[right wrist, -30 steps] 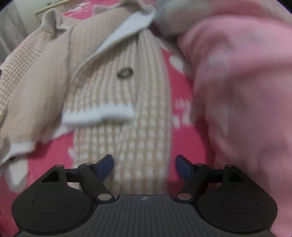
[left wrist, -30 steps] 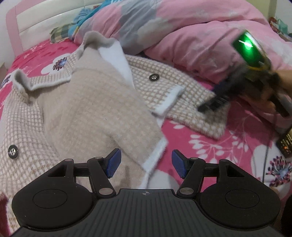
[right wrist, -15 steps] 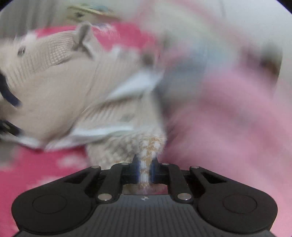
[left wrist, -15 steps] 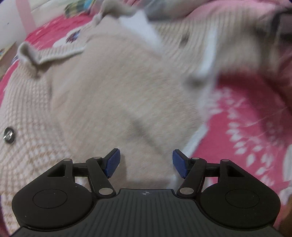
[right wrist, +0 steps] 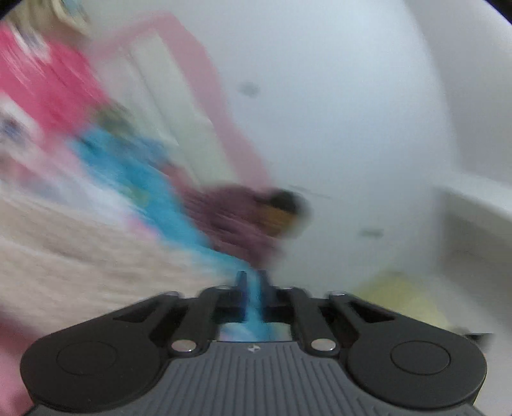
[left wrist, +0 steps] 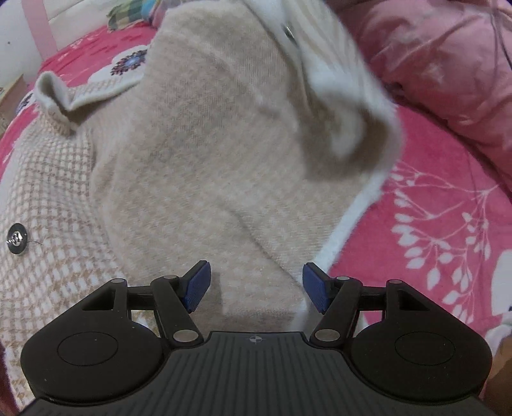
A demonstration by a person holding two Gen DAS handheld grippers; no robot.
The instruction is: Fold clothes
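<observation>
A beige checked cardigan point(left wrist: 198, 153) with white trim lies on the pink floral bed sheet point(left wrist: 441, 224). One of its front panels point(left wrist: 345, 105) is lifted and folded over the body, blurred by motion. My left gripper point(left wrist: 256, 286) hovers open just above the cardigan's lower part, nothing between its blue pads. The right wrist view is heavily smeared. My right gripper point(right wrist: 252, 281) has its fingers pressed nearly together, and the beige cardigan point(right wrist: 80, 256) trails off to the left from the fingertips. The blur hides exactly what is pinched.
A pink quilt point(left wrist: 448, 64) is piled at the right of the bed. A pink and white headboard point(left wrist: 41, 28) stands at the far left. In the right wrist view I see a blue cloth point(right wrist: 137, 179), a dark purple garment point(right wrist: 236, 217) and a white wall point(right wrist: 336, 96).
My right gripper shut on the cardigan's edge, then swung up and over, so its view now faces the wall. The front panel has been carried across the body. My left gripper moved closer and stays open.
</observation>
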